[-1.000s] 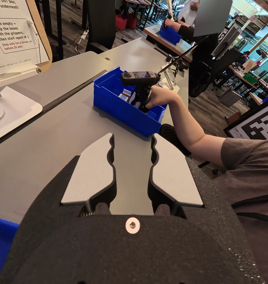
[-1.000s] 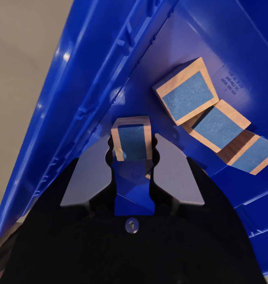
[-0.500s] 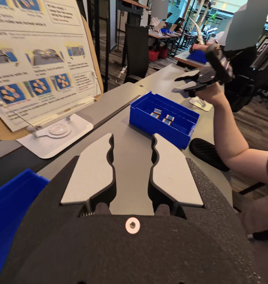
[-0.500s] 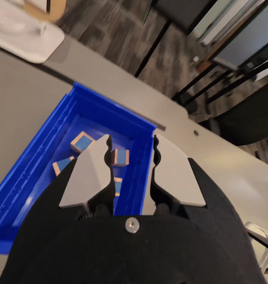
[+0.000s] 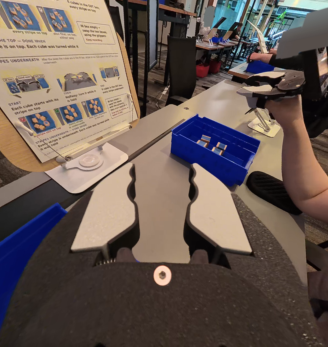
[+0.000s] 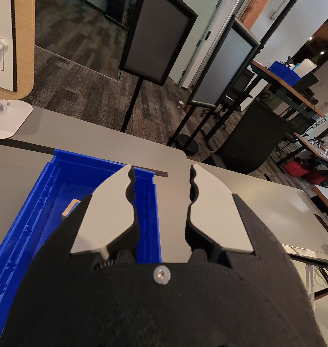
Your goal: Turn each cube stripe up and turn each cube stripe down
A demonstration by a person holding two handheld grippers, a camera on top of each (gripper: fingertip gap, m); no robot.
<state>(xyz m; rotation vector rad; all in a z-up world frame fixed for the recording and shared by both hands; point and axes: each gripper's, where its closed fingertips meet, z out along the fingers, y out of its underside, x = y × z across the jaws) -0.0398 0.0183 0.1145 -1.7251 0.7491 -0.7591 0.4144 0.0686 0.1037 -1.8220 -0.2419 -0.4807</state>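
A blue box (image 5: 206,161) stands on the grey table ahead and to the right of my left gripper. Wooden cubes with blue stripes (image 5: 203,142) lie inside it. My left gripper (image 5: 162,168) is open and empty above the table. My right gripper (image 6: 161,169) is open and empty, raised above the far end of the same box (image 6: 43,202); one cube (image 6: 71,209) shows beside its left finger. The right gripper also shows in the left wrist view (image 5: 253,86), held high in a hand to the right of the box.
An instruction board (image 5: 52,75) on a white stand (image 5: 88,169) stands at the back left. A second blue box (image 5: 18,253) is at my near left. A black pad (image 5: 268,189) lies right of the box. Black screens on stands (image 6: 155,43) stand beyond the table.
The right gripper let go of a cube in the box, rose out of it and swung up high. The left gripper tilted up and turned left, so the board came into view.
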